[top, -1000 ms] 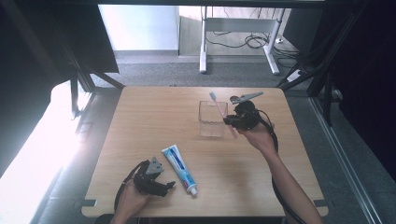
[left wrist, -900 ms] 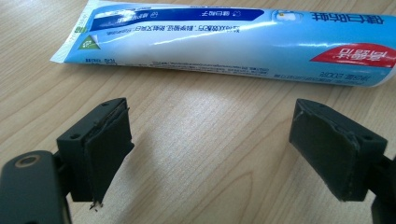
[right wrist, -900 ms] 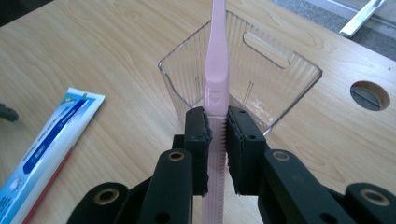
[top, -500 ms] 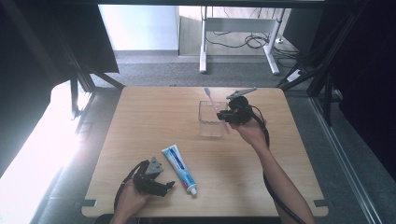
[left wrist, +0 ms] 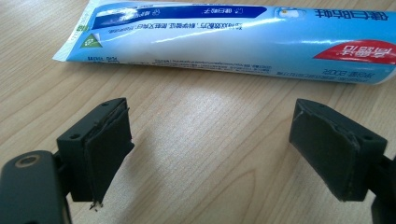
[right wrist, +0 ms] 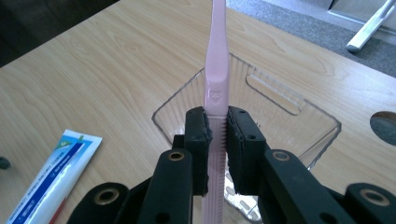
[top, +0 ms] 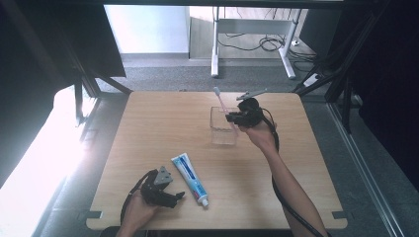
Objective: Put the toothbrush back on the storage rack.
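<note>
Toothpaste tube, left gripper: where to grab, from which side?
Grip the toothpaste tube mid-body, across its narrow width, coming straight down from above. It lies flat on the table, so only its long edges offer the pads purchase. The open left gripper already faces it.

Two black grippers, one in each hand. Left gripper (top: pixel 170 196) with a grey three-cornered plate on top and a black cable looping back by the wrist. Flat black pads (left wrist: pixel 109 149) on its jaws, worn and frayed at the edges, small screw holes in the corners. Right gripper (right wrist: pixel 217 140) made of chunky black links, a brass-coloured ring at each joint, ridged pads inside. Long black cable along the right forearm. Bare forearms, no sleeves.
</note>
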